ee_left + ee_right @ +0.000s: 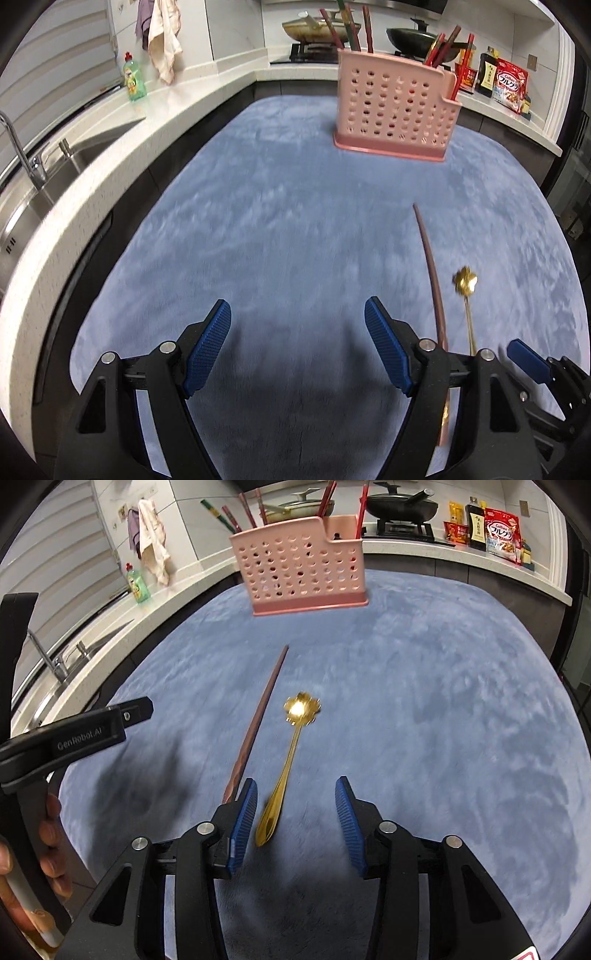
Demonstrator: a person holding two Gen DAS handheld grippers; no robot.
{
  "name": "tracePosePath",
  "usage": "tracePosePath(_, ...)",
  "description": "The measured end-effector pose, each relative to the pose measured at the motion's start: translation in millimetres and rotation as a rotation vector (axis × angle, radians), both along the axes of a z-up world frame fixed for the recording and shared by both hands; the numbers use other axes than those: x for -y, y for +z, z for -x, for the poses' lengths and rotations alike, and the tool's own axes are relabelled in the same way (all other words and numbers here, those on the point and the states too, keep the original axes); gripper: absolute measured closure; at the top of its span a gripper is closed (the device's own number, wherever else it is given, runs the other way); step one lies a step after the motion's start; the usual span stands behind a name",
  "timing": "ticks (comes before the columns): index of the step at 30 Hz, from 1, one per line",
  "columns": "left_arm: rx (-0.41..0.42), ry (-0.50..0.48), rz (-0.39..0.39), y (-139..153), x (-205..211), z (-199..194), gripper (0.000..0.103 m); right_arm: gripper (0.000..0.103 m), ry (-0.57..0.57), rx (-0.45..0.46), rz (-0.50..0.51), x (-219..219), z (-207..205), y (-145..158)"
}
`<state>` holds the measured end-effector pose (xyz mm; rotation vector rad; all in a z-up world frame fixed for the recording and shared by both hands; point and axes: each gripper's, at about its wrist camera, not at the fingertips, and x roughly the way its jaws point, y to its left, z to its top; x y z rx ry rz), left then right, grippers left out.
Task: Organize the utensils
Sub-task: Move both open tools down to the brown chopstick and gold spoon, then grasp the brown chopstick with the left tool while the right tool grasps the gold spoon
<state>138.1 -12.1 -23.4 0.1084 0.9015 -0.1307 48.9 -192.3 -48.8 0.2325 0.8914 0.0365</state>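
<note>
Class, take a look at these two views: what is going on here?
A person holds a gripper in each hand over a blue cloth in a kitchen. The right gripper, jaws apart, is lined up on the handle of a gold spoon lying flat; it is not gripped yet. A brown chopstick lies just left of it. The left gripper is open and empty. The pink holder at the far side already has chopsticks in it.

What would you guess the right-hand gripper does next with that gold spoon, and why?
Probably the right gripper eases down a little and closes on the gold spoon. The spoon's handle end already lies between its open pads, nearer the left one, nothing is gripped yet, and the pink utensil holder stands farther back on the blue mat.
</note>
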Motion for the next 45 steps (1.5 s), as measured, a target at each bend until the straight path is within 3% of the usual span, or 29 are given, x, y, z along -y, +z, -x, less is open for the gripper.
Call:
tracePosePath(12, -0.028, -0.011, -0.010, -10.2, 1.9, 8.0, 0.032, 0.084, 0.007, -0.014, 0.006, -5.6, 3.1, -12.7)
tracePosePath(16, -0.035, -0.023, -0.011, -11.2, 6.2, 10.3, 0.032, 0.096, -0.005, -0.016, -0.004, 1.2, 3.7, -14.1)
tracePosePath(26, -0.069, -0.096, 0.017, -17.6, 26.4, 29.1, 0.023, 0.101, -0.103, -0.014, -0.015, 34.3, 12.6, -13.8)
tracePosePath(39, -0.114, -0.189, 0.016, -31.1, 55.8, 52.5, 0.022, 0.101, -0.171, -0.018, -0.056, 58.0, 28.5, -16.9)
tracePosePath(45, -0.132, -0.195, 0.006, -36.9, 56.5, 55.3, 0.036, 0.101, -0.173, -0.018, -0.060, 57.3, 29.7, -16.9)
